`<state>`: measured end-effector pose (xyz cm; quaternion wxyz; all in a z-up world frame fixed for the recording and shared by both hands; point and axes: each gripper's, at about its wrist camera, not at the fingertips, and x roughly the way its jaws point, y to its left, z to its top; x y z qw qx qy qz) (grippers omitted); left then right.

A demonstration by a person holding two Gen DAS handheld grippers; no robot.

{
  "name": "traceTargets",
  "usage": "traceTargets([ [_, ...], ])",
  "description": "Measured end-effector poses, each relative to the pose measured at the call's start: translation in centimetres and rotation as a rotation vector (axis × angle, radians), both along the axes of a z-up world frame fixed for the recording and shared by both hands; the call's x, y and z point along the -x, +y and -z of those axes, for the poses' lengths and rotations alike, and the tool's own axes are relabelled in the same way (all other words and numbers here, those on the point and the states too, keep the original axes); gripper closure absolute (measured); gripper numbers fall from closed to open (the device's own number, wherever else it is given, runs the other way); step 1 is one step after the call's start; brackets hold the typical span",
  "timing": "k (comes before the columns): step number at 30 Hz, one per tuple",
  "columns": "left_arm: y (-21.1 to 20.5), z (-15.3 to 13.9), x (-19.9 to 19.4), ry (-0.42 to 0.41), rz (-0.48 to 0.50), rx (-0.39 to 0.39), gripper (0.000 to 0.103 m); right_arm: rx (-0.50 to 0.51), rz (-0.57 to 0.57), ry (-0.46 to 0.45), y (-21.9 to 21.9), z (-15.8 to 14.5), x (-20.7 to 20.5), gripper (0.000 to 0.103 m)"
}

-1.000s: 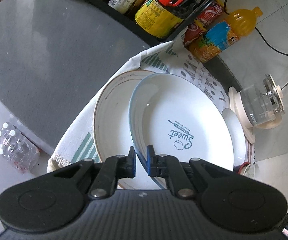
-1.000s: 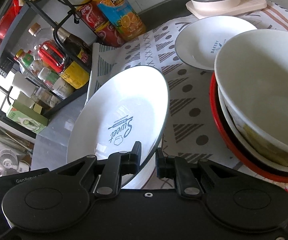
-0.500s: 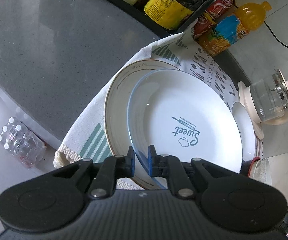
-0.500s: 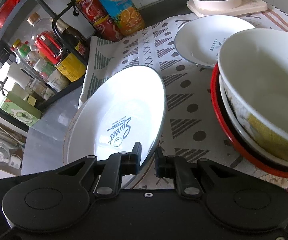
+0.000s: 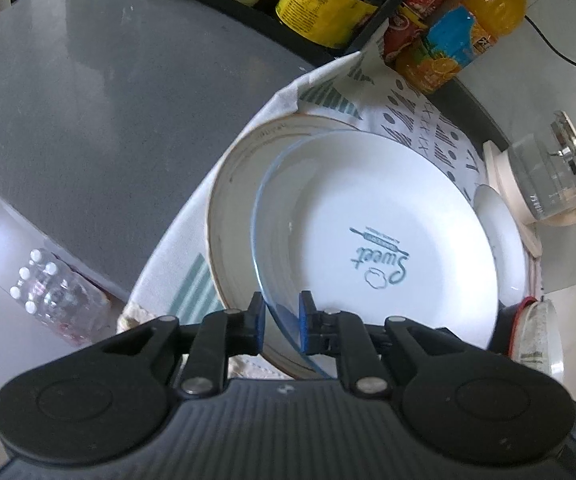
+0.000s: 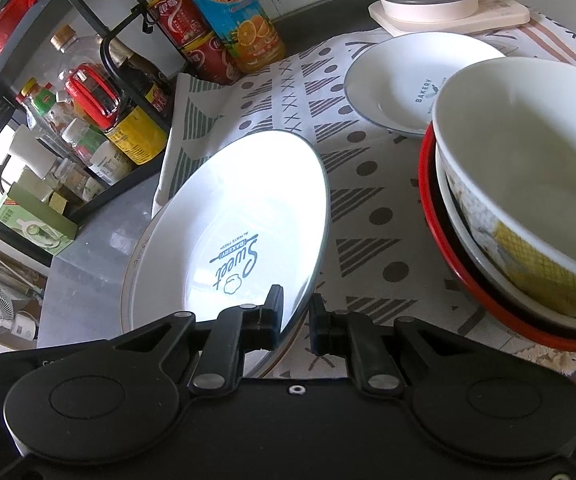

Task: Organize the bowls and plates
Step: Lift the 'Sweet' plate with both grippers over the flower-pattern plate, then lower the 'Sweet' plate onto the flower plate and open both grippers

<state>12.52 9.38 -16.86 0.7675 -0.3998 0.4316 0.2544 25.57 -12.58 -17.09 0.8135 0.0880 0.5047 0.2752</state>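
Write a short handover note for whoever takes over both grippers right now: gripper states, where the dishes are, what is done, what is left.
Left gripper: closed on the near rim of the white plate.
Right gripper: closed on the same plate's rim.
Dishes: the white plate sits tilted over the larger plate on the cloth; the small plate lies alone; the bowls are nested at the right.
Done: bowls stacked.
Left: probably settle and release the plate, then add the small plate.

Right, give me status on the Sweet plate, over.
Jaws of left gripper and right gripper closed on Sweet plate rim. It lies over the gold-rimmed plate. Nearby bowl stack clear of it.
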Motion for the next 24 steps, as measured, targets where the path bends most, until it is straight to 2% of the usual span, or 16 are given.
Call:
traceTargets([
  [3, 0.4, -0.6, -0.2, 0.007, 0.000, -0.035, 0.088, 0.007, 0.005, -0.006, -0.1, 0.0, 0.0, 0.092],
  [7, 1.3, -1.6, 0.0, -0.027, -0.012, -0.071, 0.077, 0.005, 0.016, -0.006, -0.2, 0.0, 0.0, 0.092],
  [13, 2.1, -2.3, -0.1, -0.029, -0.031, -0.135, 0.061, 0.005, 0.023, 0.003, -0.3, 0.1, 0.1, 0.093],
  [18, 2.6, -1.9, 0.3, -0.014, -0.059, -0.156, 0.061, 0.012, 0.018, 0.016, -0.1, 0.3, 0.0, 0.093],
  [24, 3.0, -0.7, 0.5, 0.011, -0.079, -0.129, 0.061, 0.023, 0.010, 0.026, 0.3, 0.7, 0.1, 0.093],
])
